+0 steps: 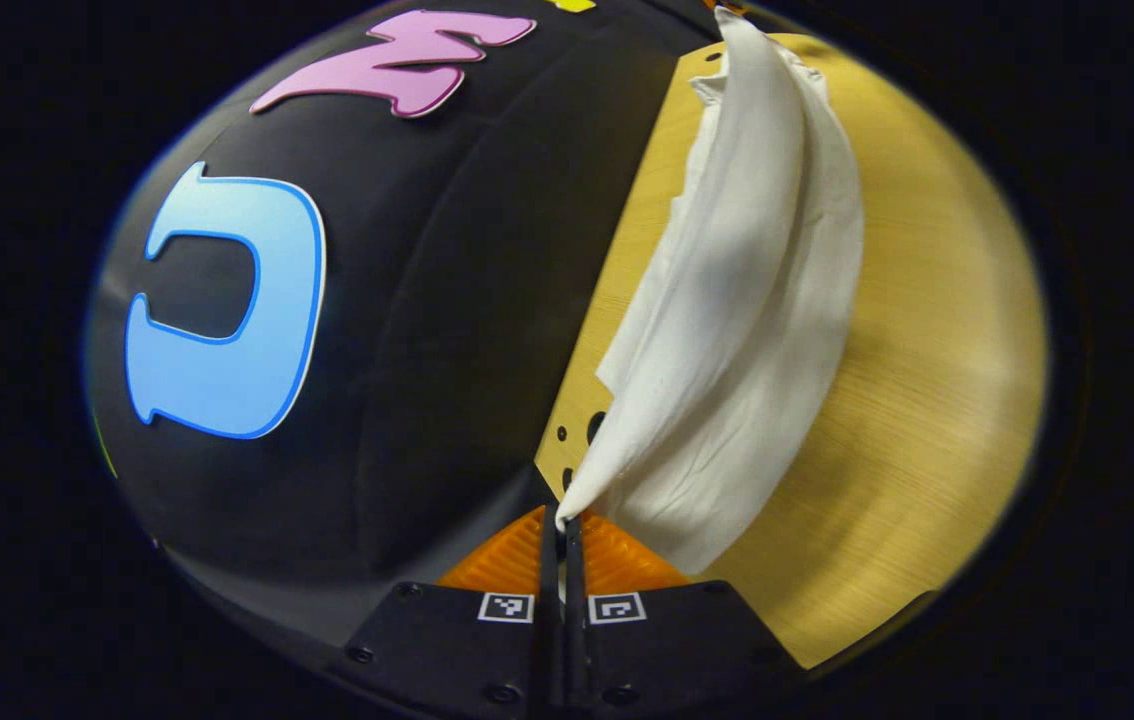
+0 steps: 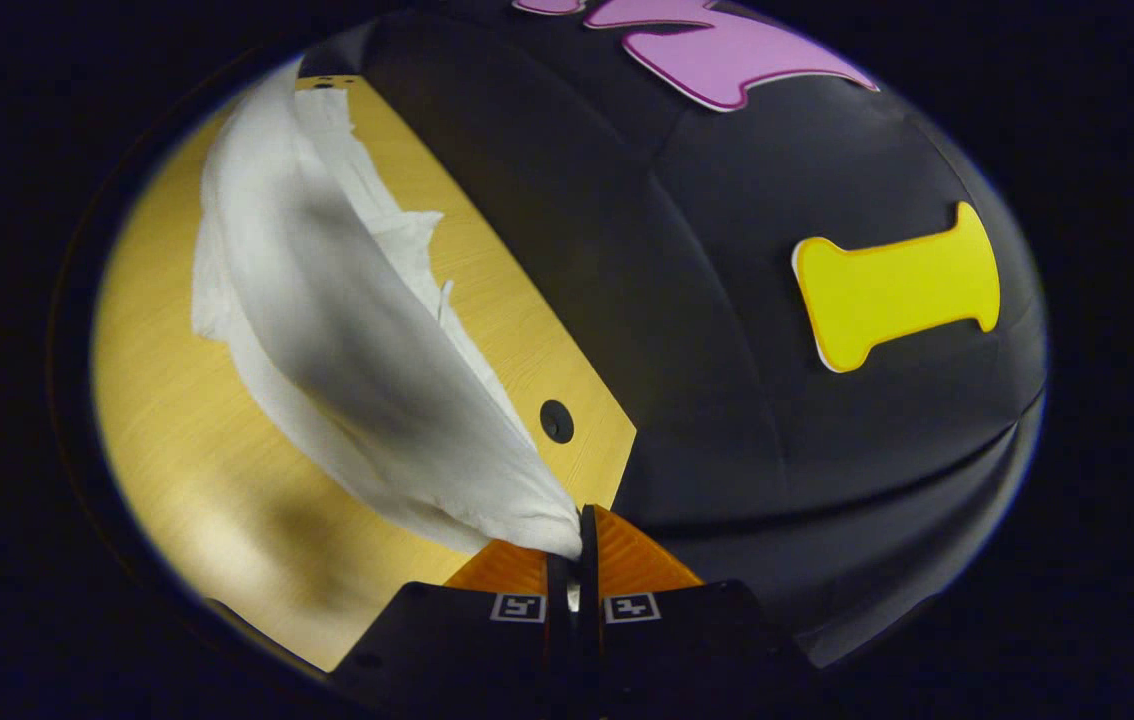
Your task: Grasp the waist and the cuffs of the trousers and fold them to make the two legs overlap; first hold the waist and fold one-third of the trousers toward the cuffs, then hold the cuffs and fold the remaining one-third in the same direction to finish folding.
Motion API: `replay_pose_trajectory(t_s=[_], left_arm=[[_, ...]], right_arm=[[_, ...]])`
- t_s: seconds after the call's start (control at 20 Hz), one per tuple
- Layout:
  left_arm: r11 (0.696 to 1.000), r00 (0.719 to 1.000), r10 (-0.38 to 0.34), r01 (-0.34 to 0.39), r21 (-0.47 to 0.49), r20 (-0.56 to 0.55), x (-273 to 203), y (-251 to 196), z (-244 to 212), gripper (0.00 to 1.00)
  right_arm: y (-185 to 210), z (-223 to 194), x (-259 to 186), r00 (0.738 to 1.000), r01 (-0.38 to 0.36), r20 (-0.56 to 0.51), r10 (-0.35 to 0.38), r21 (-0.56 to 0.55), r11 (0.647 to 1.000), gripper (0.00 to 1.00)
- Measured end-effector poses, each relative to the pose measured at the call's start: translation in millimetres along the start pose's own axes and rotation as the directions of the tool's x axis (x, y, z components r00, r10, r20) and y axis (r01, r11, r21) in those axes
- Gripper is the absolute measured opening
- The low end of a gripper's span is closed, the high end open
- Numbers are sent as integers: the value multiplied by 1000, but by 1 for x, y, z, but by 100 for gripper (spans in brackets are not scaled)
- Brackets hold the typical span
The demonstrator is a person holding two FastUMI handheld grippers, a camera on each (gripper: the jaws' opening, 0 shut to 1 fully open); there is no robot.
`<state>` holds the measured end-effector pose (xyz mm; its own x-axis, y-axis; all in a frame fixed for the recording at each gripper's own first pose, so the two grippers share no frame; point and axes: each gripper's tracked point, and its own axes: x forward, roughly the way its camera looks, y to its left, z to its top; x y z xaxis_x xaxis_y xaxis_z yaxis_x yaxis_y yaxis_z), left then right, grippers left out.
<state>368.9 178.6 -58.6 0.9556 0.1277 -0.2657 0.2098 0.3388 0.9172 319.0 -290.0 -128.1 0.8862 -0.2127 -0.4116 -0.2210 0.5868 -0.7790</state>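
- One pair of white trousers (image 1: pixel 747 300), lifted at the near end and draping down onto the one wooden surface (image 1: pixel 927 400).
- Two tongs in use. Your left tongs (image 1: pixel 561 530) are clamped on a bunched corner of the cloth.
- Your right tongs (image 2: pixel 577 545) are likewise pinched together on a gathered edge of the trousers (image 2: pixel 327 330).
- Surface (image 2: pixel 187 440): one round hole (image 2: pixel 556 421) near its edge in the right gripper view.

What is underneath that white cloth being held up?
Under the white trousers lies a yellowish wooden table with small holes near its edge. Whatever sits directly beneath the draped fabric is covered. Both sets of jaws are closed on the cloth.
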Motion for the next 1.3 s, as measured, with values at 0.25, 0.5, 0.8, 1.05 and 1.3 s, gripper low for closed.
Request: replay_pose_trajectory(t_s=[0.25, 0.5, 0.8, 1.05, 1.3], left_arm=[[988, 999, -16, 11, -153, -31, 67, 1, 35, 6], [962, 994, -88, 68, -263, -63, 116, -30, 48, 6], [919, 981, -182, 148, -365, -61, 113, -61, 48, 36], [810, 994, -106, 64, -583, -39, 62, -37, 28, 89], [572, 996, -34, -46, -819, -79, -23, -24, 7, 96]], right_arm=[[0, 19, 41, 995, 20, -95, 18, 388, 921, 6], [3, 22, 37, 979, -5, -158, 129, 614, 789, 6], [-14, 11, 26, 971, 14, -166, 170, 754, 656, 74], [-54, -14, -12, 985, 101, -161, 61, 829, 551, 98], [-54, -26, -20, 992, 112, -123, 40, 970, 218, 99]])
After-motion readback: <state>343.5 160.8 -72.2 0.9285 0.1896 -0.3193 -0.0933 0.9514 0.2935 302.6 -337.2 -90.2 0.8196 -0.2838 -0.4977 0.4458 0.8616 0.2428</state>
